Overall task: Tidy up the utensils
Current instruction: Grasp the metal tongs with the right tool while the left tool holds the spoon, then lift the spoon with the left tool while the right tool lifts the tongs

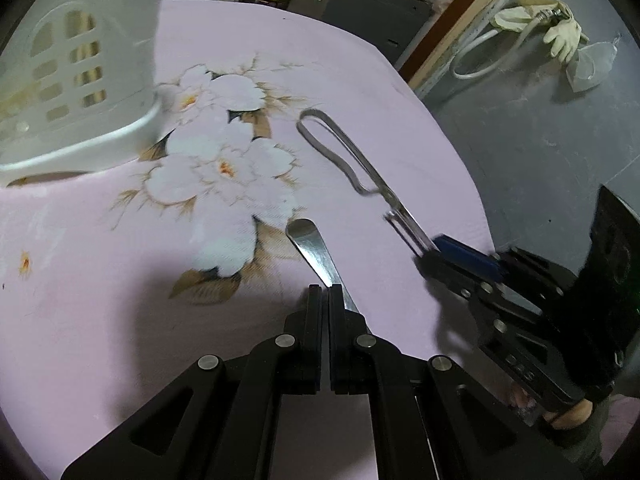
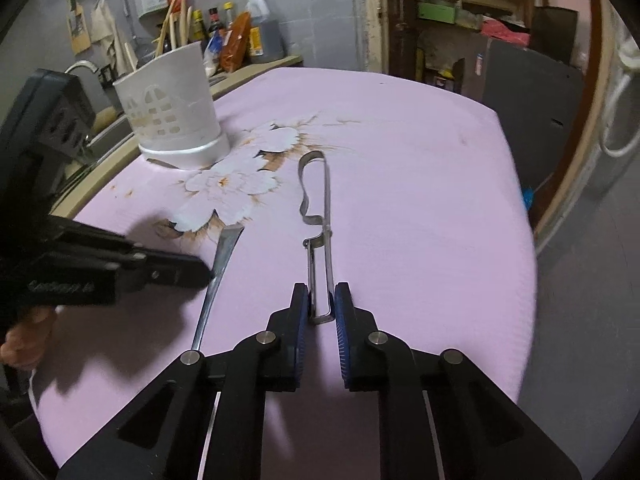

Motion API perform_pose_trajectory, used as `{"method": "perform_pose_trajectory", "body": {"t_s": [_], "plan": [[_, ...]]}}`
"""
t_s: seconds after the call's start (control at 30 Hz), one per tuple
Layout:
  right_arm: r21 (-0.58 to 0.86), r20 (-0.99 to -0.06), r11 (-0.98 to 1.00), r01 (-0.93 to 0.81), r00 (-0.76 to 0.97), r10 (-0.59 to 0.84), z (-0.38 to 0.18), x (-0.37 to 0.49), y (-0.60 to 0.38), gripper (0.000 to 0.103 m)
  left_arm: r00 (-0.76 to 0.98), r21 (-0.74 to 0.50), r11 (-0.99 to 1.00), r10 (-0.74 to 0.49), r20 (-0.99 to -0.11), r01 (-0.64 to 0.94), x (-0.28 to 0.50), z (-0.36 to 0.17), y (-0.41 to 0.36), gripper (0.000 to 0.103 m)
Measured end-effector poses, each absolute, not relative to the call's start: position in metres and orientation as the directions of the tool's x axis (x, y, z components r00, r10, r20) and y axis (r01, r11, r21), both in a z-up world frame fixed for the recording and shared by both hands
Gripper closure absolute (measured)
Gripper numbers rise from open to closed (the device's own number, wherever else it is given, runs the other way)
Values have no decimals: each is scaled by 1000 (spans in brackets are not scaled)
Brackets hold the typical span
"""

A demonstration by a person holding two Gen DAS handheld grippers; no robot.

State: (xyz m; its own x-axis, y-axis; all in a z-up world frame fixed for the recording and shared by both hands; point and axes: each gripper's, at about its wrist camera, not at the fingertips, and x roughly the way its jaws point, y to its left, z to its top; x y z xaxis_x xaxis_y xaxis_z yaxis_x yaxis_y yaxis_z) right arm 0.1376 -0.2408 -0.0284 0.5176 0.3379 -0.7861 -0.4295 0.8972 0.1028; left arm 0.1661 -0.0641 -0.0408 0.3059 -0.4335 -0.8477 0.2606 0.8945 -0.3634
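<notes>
A steel peeler [image 2: 318,216] with a looped handle lies on the pink flowered cloth [image 2: 420,200]; it also shows in the left wrist view [image 1: 352,160]. My right gripper [image 2: 322,300] has its blue-padded jaws closed around the peeler's blade end. My left gripper [image 1: 325,294] is shut on a flat steel utensil handle [image 1: 316,252], seen in the right wrist view [image 2: 222,264] as a long thin strip. A white slotted utensil holder [image 2: 172,108] stands at the cloth's far left; it also shows in the left wrist view [image 1: 76,92].
The table edge [image 2: 524,264] drops to a grey floor on the right. Behind the holder is a counter with bottles [image 2: 256,28] and wooden sticks. A glove and hose [image 1: 532,28] lie on the floor.
</notes>
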Motion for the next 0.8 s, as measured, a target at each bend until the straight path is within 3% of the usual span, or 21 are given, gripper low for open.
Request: {"method": "perform_pose_trajectory", "body": {"t_s": [0.2,0.47,0.57,0.8], "plan": [[122,-781,909,-398,527,335,-27,129,-258,92,271,-416,866,-486,-831,278,170,-40,-70,82],[124,-774,913,-389,537,334,-26,122,-261,92,310,-238,914,-342,-887,329,174,-38,-101,83],[121,-774,915,-385,540,329,-27,118,-262,92,347,-155,922,-284,-894,353,173,-38,-114,92],[111,-777,924,-367,547,311,-26,108,-263,92,371,-116,923,-260,-892,368,183,-37,-112,95]]}}
